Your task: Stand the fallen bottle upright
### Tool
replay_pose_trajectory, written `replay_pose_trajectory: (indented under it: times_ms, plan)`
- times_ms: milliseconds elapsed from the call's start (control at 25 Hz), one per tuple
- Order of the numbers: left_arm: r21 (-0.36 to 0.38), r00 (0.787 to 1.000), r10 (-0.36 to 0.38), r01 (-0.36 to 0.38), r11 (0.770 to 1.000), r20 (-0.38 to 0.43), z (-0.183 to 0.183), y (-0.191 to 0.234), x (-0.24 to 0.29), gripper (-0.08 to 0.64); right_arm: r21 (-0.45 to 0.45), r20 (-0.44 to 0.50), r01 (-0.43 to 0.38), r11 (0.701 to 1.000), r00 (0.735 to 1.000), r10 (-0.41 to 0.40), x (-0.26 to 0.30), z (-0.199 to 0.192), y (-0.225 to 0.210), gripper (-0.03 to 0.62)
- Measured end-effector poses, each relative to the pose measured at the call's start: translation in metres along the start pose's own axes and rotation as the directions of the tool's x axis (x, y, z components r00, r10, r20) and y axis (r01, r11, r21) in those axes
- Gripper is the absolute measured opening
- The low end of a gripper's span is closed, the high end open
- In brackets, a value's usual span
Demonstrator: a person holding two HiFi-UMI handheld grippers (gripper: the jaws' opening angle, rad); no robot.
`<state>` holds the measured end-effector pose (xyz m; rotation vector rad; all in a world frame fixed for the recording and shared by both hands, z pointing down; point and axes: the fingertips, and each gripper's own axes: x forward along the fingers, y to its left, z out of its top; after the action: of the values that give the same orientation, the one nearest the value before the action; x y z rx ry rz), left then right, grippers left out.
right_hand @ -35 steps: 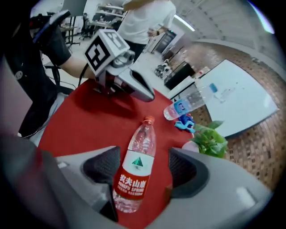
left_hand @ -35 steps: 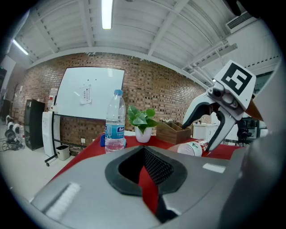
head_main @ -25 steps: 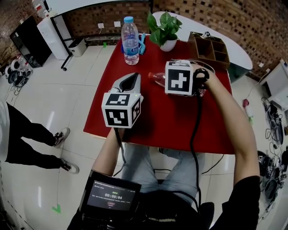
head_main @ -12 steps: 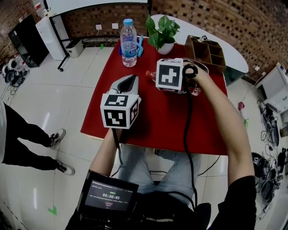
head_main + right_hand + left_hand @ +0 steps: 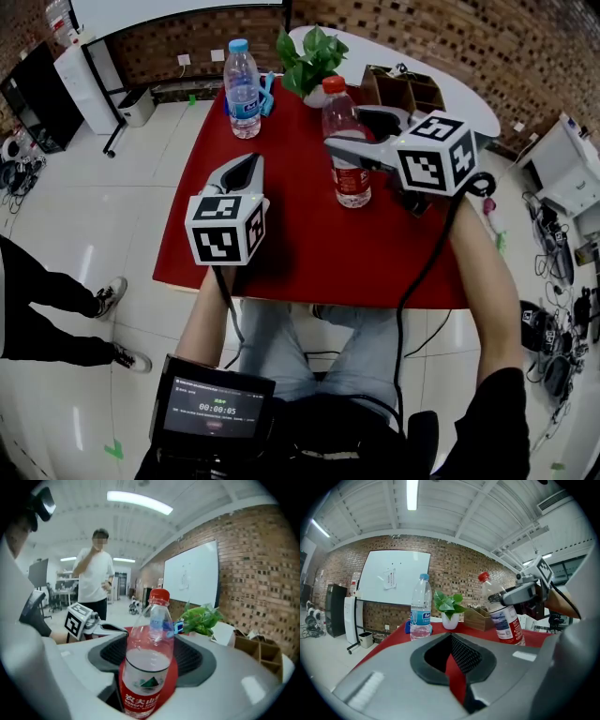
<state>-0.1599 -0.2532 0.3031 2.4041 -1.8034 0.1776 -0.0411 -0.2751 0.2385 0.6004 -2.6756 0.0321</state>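
The right hand-held gripper (image 5: 351,152) is clamped on the red-capped bottle (image 5: 146,670). Its two jaws sit on either side of the clear body just above the red label, and the neck and cap rise beyond them. From this hand-held gripper the bottle's long axis runs up and down, nearly vertical, with the cap leaning a little toward the far side of the table (image 5: 300,253). The bottle's base is straight below the jaws, at the red surface. No view shows for certain whether it rests there or hangs just above.

That relation decides the coming move. If the base is flat on the table, the jaws only need to part. If not, it likely wants a small lowering and straightening first, or the bottle could tip on release.

The right forearm reaches forward along the table's right side. The wrist is turned so the jaws lie level and point leftward across the table.

The left hand-held gripper (image 5: 246,169) is farther from the bottle. It is off to the bottle's left and nearer the person, with its jaws together on nothing, pointing away over the table.

Beyond both stand a blue-capped bottle (image 5: 243,89), upright, a potted plant (image 5: 309,56) and a wooden organiser (image 5: 403,89), all apart from the held bottle.
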Motion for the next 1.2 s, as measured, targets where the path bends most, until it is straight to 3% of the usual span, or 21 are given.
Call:
replay_pose_trajectory:
  times_ms: [120, 360, 680, 880, 1000, 1200]
  plan:
    - [-0.006, 1.000, 0.005, -0.005, 1.000, 0.003, -0.001, 0.000, 0.001, 0.006, 0.031, 0.132, 0.035, 0.999, 0.990, -0.038, -0.032, -0.006, -0.002, 0.318]
    - [0.002, 1.000, 0.002, -0.002, 1.000, -0.001, -0.001, -0.001, 0.001, 0.006, -0.089, 0.302, 0.049, 0.995, 0.953, -0.020, -0.070, -0.019, 0.020, 0.318]
    - [-0.002, 1.000, 0.007, -0.007, 1.000, 0.001, -0.001, -0.001, 0.003, 0.006, -0.140, 0.384, 0.050, 0.989, 0.923, 0.008, -0.078, -0.021, 0.024, 0.319]
    - [-0.002, 1.000, 0.005, -0.005, 1.000, 0.001, -0.001, 0.000, 0.004, 0.006, -0.117, 0.424, 0.019, 0.993, 0.905, 0.033, -0.082, -0.019, 0.024, 0.319]
    - [-0.001, 1.000, 0.006, -0.006, 1.000, 0.001, -0.001, 0.000, 0.004, 0.006, -0.085, 0.474, -0.025, 0.996, 0.879, 0.063, -0.090, -0.012, 0.026, 0.322]
    - [0.000, 1.000, 0.006, -0.006, 1.000, 0.002, -0.002, -0.001, 0.004, 0.006, -0.049, 0.551, -0.018, 0.999, 0.833, 0.042, -0.117, 0.009, 0.017, 0.327]
